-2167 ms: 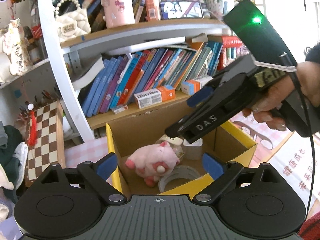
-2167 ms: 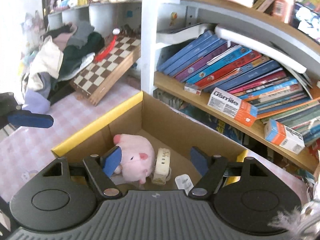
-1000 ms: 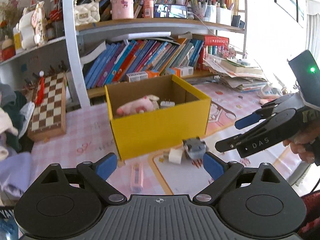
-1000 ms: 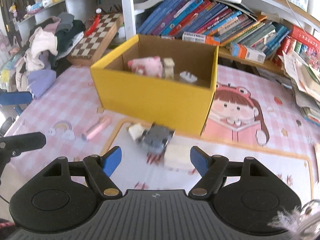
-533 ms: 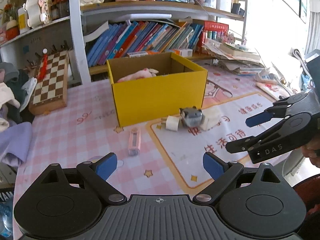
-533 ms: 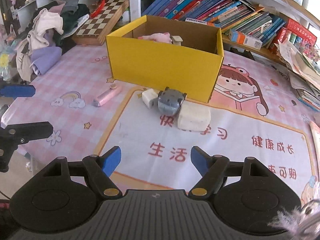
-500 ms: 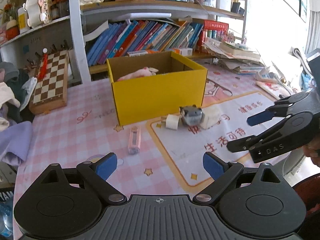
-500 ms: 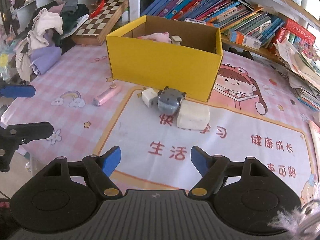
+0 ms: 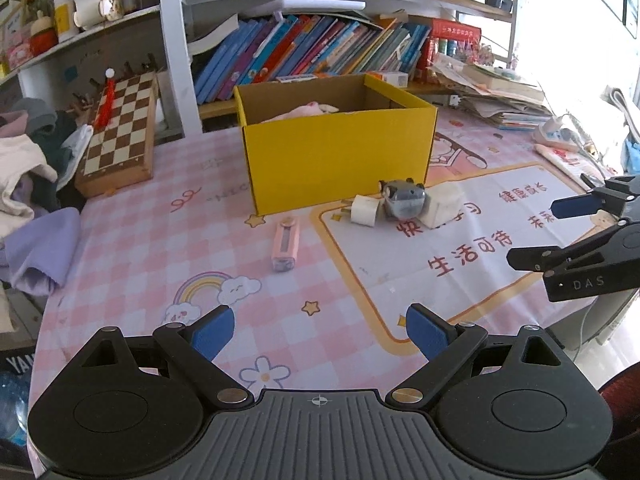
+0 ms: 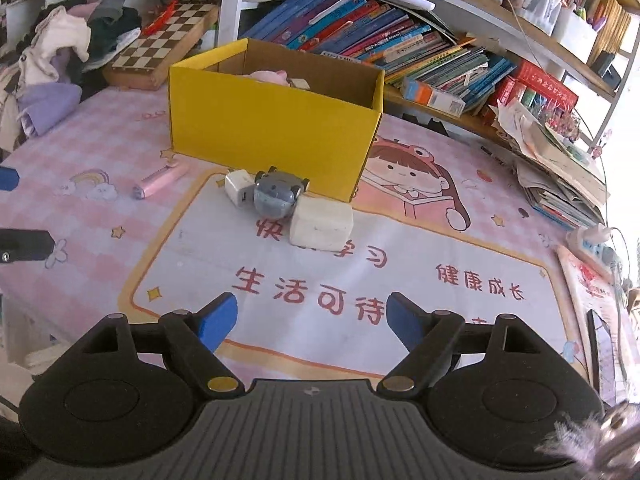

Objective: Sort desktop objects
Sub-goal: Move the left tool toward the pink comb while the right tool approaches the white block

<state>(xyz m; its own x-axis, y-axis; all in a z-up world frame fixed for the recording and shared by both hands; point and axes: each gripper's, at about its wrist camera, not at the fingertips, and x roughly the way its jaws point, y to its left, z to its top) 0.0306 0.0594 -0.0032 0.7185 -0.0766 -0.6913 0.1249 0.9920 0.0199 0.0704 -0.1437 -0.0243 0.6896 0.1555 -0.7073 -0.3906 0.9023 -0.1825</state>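
Observation:
A yellow cardboard box [image 9: 336, 160] [image 10: 272, 128] stands on the table with a pink plush toy [image 9: 300, 112] [image 10: 266, 75] inside. In front of it lie a white plug adapter [image 9: 365, 211] [image 10: 237, 188], a grey toy [image 9: 404, 200] [image 10: 277, 197] and a cream block [image 9: 442, 204] [image 10: 321, 225]. A pink utility knife [image 9: 285, 244] [image 10: 160, 179] lies to the left. My left gripper [image 9: 320, 330] is open and empty, low over the near table. My right gripper [image 10: 310, 318] is open and empty too; it shows in the left wrist view [image 9: 536, 232] at the right.
A chessboard [image 9: 120, 128] leans at the back left by a clothes pile [image 9: 28, 168]. A bookshelf [image 9: 320, 52] stands behind the box. Stacked papers [image 10: 560, 160] and a power strip [image 10: 596, 242] lie at the right. A pink checked mat [image 10: 400, 272] covers the table.
Both grippers have pulled back from over the box to the near side of the table, staying open and empty. In the last half second they barely moved.

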